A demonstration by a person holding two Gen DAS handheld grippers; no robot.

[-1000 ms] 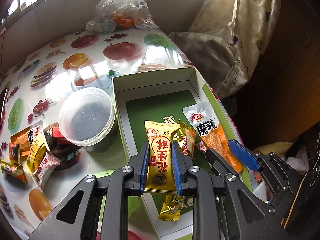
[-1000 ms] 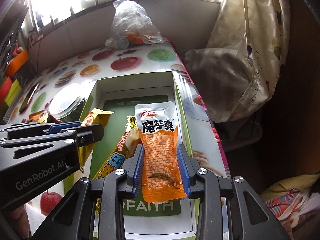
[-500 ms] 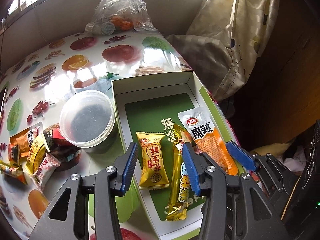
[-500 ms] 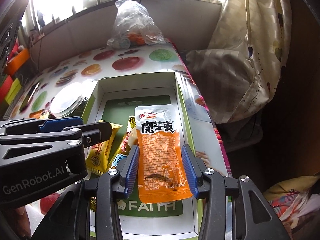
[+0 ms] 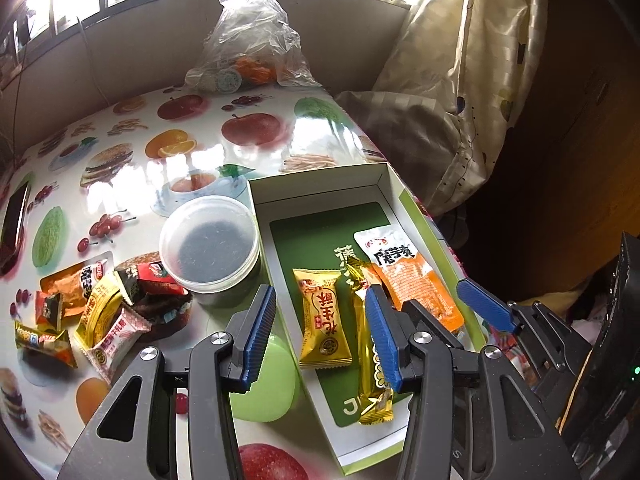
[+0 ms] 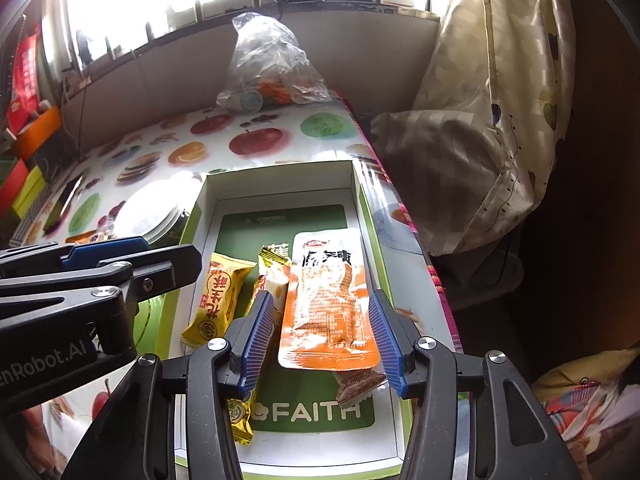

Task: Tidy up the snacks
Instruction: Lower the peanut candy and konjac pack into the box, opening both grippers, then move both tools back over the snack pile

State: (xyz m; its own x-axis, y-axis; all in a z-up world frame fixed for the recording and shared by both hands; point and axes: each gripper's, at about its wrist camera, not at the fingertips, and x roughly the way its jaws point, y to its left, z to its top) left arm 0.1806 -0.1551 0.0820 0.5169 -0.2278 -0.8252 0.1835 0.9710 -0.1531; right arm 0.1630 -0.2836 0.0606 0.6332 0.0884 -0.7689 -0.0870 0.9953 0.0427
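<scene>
A white and green box lies open on the fruit-print table. Inside it are a yellow snack packet, a long gold packet and an orange pouch. My left gripper hovers open above the yellow packet without touching it. In the right wrist view my right gripper has its jaws opening around the orange pouch, which rests in the box with the pads off it. The yellow packet lies to the pouch's left, below the left gripper.
Several loose snack packets lie heaped at the table's left. A round lidded plastic tub stands against the box's left wall. A clear plastic bag sits at the far edge, a phone far left, a curtain to the right.
The left gripper opened, let the yellow packet fall into the box and rose a little. The right gripper's jaws spread and the orange pouch settled into the box.
</scene>
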